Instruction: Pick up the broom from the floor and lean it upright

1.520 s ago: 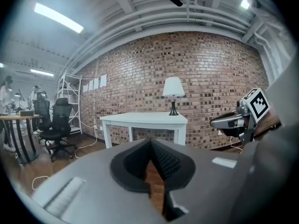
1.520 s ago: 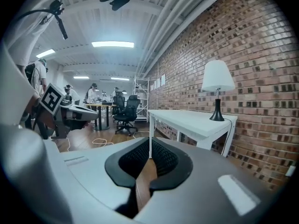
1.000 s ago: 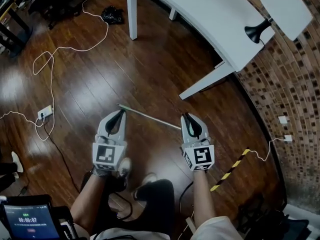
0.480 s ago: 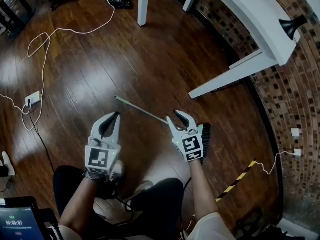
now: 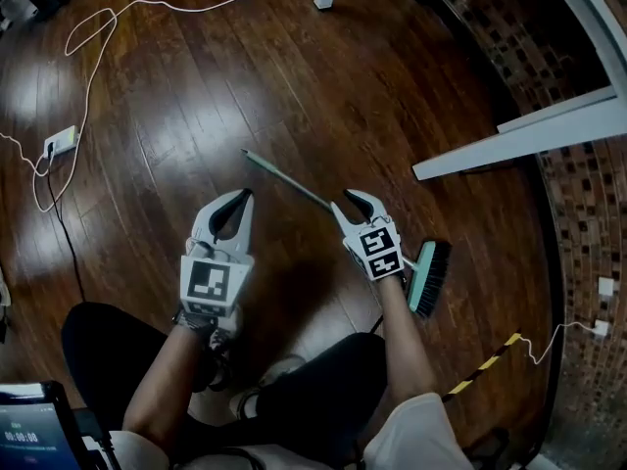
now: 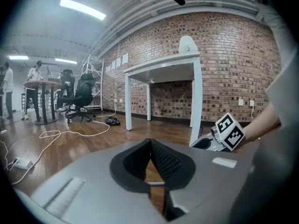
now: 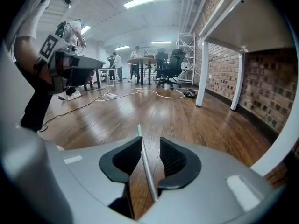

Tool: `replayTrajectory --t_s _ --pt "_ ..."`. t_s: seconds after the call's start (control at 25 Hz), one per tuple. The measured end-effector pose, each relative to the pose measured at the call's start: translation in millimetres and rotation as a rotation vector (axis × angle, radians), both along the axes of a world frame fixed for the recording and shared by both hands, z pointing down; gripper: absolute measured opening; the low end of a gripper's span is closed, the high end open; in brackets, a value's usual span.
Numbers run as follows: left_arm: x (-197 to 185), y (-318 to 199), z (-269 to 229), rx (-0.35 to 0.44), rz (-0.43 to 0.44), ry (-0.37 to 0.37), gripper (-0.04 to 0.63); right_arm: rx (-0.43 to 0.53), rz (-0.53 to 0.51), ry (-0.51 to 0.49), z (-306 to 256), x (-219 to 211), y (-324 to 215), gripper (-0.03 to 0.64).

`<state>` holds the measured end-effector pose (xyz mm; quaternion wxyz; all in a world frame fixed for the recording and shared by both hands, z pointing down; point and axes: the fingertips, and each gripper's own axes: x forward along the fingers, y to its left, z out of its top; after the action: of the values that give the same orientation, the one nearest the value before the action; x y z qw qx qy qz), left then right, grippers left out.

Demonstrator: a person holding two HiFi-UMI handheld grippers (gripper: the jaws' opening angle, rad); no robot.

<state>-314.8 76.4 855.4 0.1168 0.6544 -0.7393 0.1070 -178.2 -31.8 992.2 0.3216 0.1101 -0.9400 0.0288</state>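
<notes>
The right tongs (image 7: 149,143) are opening, and the thin handle of the broom (image 7: 145,164) runs lengthwise through the gap between the pads. It appears to sit nearer the left pad, with neither pad pressing on it. The left tongs (image 6: 150,143) have their tips together with nothing between them, and they hang beside the right pair, off to the side of the handle.

The broom lies flat on the wooden floor (image 5: 245,67). Its handle tip points away from the person and its teal-backed brush head (image 5: 431,275) is close to the person's right forearm.

The likeliest failure is a poor close. The handle is slim and round on a glossy floor, so pads that come in off-centre could nudge it sideways and shut on air.

A grip this close to the head leaves the long free end beyond the tongs, and it could swing or twist in the pads as the broom is raised. The left tongs would have to part before they could steady it.

A shallow lean against the brick wall (image 5: 588,194) would probably let the broom slide down.
</notes>
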Motion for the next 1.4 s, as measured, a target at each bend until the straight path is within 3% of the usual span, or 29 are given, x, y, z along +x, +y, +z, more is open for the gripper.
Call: replayTrajectory --t_s 0.2,0.4,0.52,0.8,1.04,1.24,1.4 --pt "-1.0 -4.0 62.5 -0.037 -0.019 0.039 0.002 -0.05 0.003 0.031 57.7 -16.0 -3.5 0.137" --pt "-2.7 -17.3 89.4 -0.056 -0.029 0.069 0.002 -0.039 0.019 0.067 93.0 -29.8 -1.9 0.14" --pt "3.7 -25.1 94.7 -0.055 -0.007 0.069 0.002 -0.07 -0.06 0.152 123.2 -30.8 7.3 0.144" --pt "9.5 -23.3 113.1 -0.087 -0.008 0.115 0.002 -0.04 -0.337 0.39 173.5 -40.3 16.7 0.146" --pt "6.8 -23.2 108.1 -0.07 -0.006 0.114 0.002 -0.067 -0.42 0.451 188.3 -52.6 15.5 0.122" --pt "3.2 -21.3 106.8 -0.065 -0.006 0.111 0.002 -0.112 -0.381 0.464 189.7 -54.2 15.9 0.106" --pt "7.0 -22.8 103.0 -0.055 0.007 0.098 0.002 -0.072 -0.317 0.405 181.0 -51.8 11.2 0.098"
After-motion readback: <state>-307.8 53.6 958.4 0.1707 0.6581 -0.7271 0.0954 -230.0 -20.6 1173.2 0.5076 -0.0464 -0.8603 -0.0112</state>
